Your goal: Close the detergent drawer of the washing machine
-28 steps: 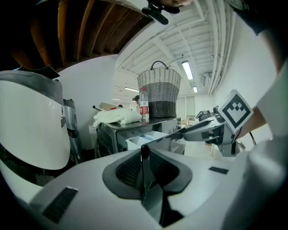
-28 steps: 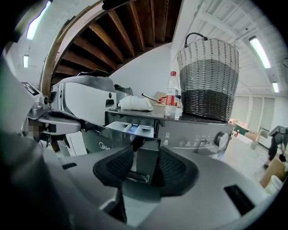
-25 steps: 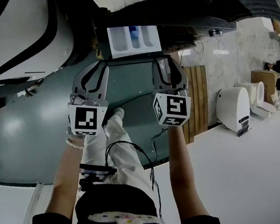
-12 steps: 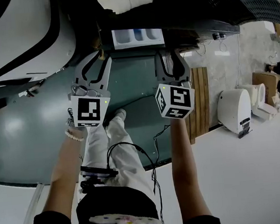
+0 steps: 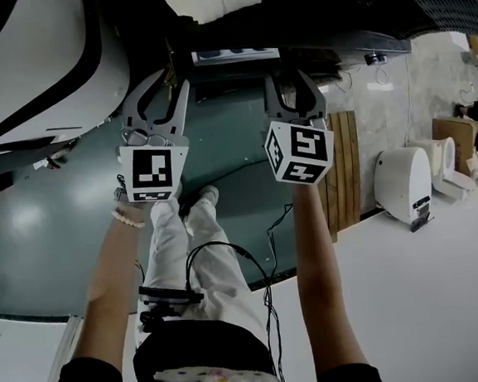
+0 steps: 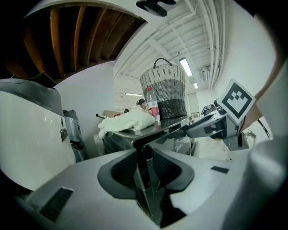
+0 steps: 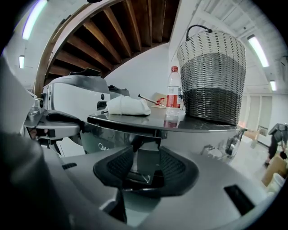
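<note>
The white detergent drawer shows only as a thin strip, almost flush with the dark washing machine front. My left gripper is at the drawer's left end. Its jaws have just been opening, and a vertical edge of the machine stands in the gap between the pads without being pinched. My right gripper is at the drawer's right end with its jaws wide. In the right gripper view a corner of the front panel sits between the pads.
On the machine's top lie a white towel, a water bottle and a woven basket. A large white appliance stands at the left. At the right are wooden slats and a white unit on the floor.
The drawer has slid from well out to nearly flush. Both grippers have moved towards the machine with it, and the left jaws have spread wider.
</note>
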A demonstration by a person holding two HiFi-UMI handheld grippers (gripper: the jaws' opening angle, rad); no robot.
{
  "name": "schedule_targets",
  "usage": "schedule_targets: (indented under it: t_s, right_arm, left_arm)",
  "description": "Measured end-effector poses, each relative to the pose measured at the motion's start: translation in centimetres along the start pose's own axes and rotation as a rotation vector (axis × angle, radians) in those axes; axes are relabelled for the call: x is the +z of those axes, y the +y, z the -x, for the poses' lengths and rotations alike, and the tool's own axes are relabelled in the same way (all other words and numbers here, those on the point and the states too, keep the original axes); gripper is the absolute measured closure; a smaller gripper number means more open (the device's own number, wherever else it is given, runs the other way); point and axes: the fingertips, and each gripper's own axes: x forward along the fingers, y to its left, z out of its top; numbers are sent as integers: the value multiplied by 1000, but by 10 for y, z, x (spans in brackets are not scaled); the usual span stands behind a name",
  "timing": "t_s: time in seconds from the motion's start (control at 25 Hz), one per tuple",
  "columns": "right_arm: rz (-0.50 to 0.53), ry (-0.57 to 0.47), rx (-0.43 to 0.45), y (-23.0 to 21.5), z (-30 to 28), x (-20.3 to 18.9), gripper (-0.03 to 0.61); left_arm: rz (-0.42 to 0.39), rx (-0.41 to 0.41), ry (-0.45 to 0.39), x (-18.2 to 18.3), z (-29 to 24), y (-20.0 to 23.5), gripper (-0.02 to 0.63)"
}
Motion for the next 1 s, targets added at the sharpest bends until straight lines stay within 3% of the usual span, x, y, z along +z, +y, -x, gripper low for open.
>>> schedule_targets:
  t_s: [0.92,1.0]
  right_arm:
    - [-28,17,-56,0,-20,8,411]
    - [-14,21,-76,-1,-18,8,442]
  left_arm:
    - [10,-16,-13,2,-17,16,495]
    - [21,-34,-13,2,-15,15,495]
